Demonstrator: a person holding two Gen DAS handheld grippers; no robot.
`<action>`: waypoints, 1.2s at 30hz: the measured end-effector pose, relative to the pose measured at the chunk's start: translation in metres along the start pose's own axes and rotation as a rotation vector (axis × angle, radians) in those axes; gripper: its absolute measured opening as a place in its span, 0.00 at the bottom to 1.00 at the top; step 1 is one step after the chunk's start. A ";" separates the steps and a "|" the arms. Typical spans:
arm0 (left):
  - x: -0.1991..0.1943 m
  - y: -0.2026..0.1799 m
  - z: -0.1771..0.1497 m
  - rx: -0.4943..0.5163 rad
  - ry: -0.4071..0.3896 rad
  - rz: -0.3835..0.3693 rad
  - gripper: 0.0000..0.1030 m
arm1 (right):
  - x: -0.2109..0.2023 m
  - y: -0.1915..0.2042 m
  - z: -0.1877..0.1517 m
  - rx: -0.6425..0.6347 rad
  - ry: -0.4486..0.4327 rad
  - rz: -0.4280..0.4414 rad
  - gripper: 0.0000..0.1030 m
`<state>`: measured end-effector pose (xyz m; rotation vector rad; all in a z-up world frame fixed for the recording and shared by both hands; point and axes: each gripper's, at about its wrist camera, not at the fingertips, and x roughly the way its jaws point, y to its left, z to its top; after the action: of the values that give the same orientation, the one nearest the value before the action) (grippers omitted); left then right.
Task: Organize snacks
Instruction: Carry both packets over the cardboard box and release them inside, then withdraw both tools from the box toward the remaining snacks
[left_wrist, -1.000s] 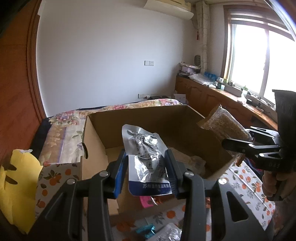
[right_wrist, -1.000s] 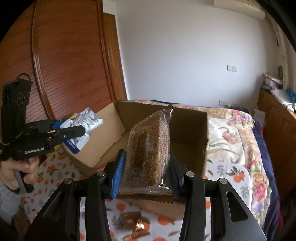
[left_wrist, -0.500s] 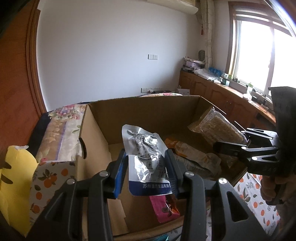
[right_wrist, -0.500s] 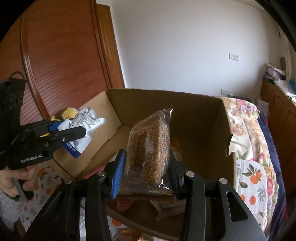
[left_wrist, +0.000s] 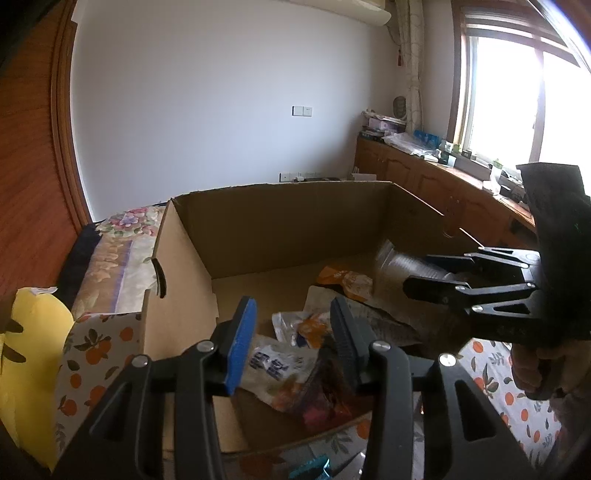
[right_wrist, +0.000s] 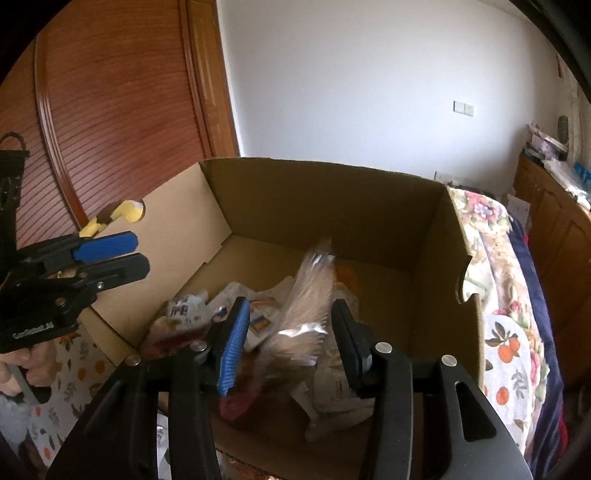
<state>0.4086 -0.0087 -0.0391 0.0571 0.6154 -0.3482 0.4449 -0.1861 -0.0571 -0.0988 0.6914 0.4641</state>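
A: Item one, the cardboard box (left_wrist: 258, 229): brown, open-topped, a handle slot cut in each end wall. On its floor lies a loose heap of snack packets.

B: Contents, as far as they can be told: a white packet with blue characters (left_wrist: 275, 369) near the front wall, a dark red packet (left_wrist: 325, 391) touching it, an orange-and-white packet (left_wrist: 345, 280) toward the middle of the floor, and crumpled clear film between them.

A: Item two, the clear bag of brown grain snack (right_wrist: 306, 314): motion-blurred, tilted, its top leaning toward the back wall, just above the heap.

B: Legible writing: "GenRobot.AI" in white on the body of the left gripper (right_wrist: 110, 254), partly soft. The blue characters on the white packet are too blurred to read.

A: Position against the tools: the left gripper sits over the front-left part of the box, fingers apart with nothing between them; the white packet lies below and beyond its tips.

B: The right gripper (right_wrist: 291, 332) is over the front-right part, fingers spread; the blurred grain bag stands in the gap, and no pad can be seen pressing on it.

A: The box rests on an orange-print cloth (left_wrist: 495, 373).
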 end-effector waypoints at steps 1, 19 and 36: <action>-0.002 0.000 -0.001 0.002 -0.002 0.000 0.42 | -0.003 0.001 0.000 -0.006 -0.002 -0.011 0.52; -0.072 -0.027 -0.030 0.032 -0.041 -0.004 0.53 | -0.093 0.022 -0.042 -0.003 -0.069 -0.050 0.60; -0.081 -0.055 -0.090 0.063 0.044 -0.011 0.56 | -0.097 0.041 -0.120 0.048 0.046 -0.033 0.67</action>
<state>0.2784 -0.0223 -0.0630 0.1215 0.6484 -0.3779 0.2903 -0.2154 -0.0854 -0.0757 0.7449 0.4146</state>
